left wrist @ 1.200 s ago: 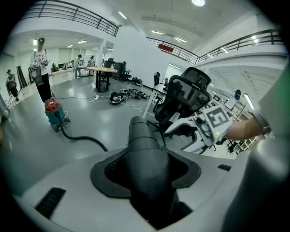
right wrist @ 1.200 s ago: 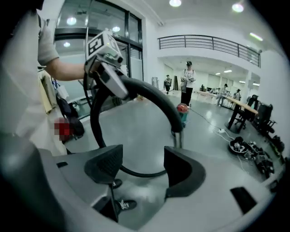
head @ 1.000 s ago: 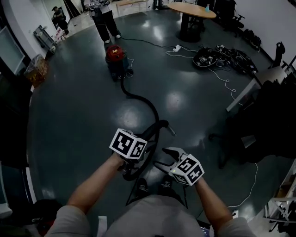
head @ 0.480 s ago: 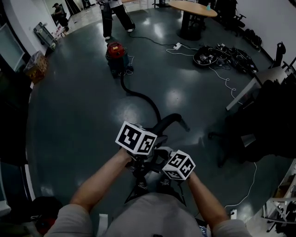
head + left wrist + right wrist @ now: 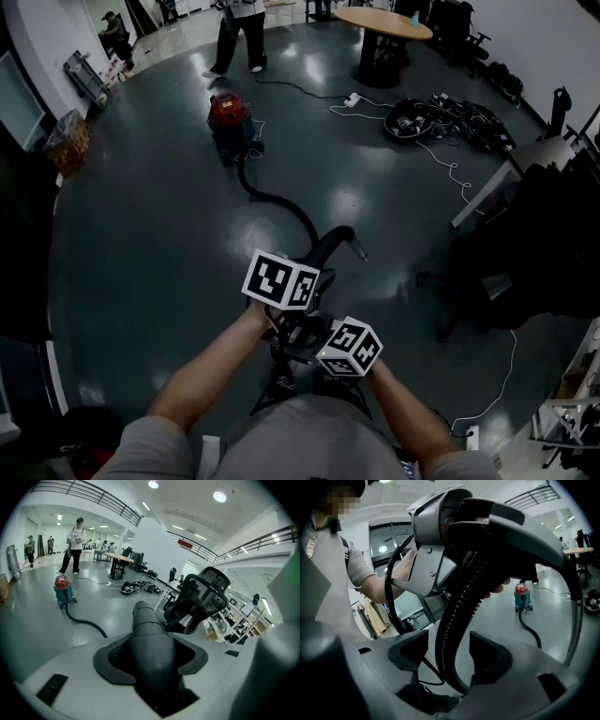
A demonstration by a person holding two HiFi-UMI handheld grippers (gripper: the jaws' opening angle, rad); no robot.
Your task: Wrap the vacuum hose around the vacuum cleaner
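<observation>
Two grippers | left gripper [image 5: 152, 657] clamped on hose [image 5: 146, 620] | right gripper [image 5: 450, 660] apart, hose between

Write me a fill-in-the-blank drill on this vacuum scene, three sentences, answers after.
The hose runs from the vacuum cleaner, whose lid is ___.
The vacuum cleaner stands on the ___.
The left gripper clamps the hose's smooth end; the right gripper's open ___ straddle its ribbed part.
Missing: red; floor; fingers.
</observation>
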